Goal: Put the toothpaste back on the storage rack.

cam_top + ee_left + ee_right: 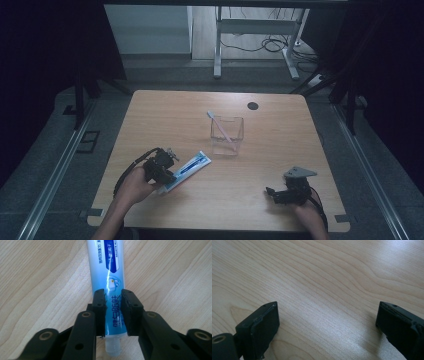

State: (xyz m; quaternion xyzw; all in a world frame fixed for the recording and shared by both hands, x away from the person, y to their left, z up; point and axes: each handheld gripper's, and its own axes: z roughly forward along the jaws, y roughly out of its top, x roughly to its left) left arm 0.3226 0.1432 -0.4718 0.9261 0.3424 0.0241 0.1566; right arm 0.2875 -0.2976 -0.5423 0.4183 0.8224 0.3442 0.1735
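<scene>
Toothpaste tube point(188, 169) lies at the near left of the table point(280, 150), slanting from its cap end at the near left to its flat end at the far right, which points toward the clear cup point(240, 131). The left gripper point(169, 176) has it near the cap. In the left gripper view its jaws stand close together, with a pad against each side of the tube point(110, 270) and the white cap poking out below them. I judge this to be a grip on the stiff shoulder of the tube, chosen so that the soft body is not squeezed and the long end can be steered. Whether the tube rests on the wood or is just off it I cannot tell.

The cup stands near the table's middle, well apart from the tube, with a toothbrush point(220, 127) leaning in it, its head over the far left rim. The path from tube to cup is bare wood.

The right gripper point(270, 192) rests at the near right with its jaws spread wide on nothing, just bare wood grain between them point(327, 322). It is near the near edge and out of the way. A small black disc point(253, 105) sits far off, beyond the cup.
</scene>
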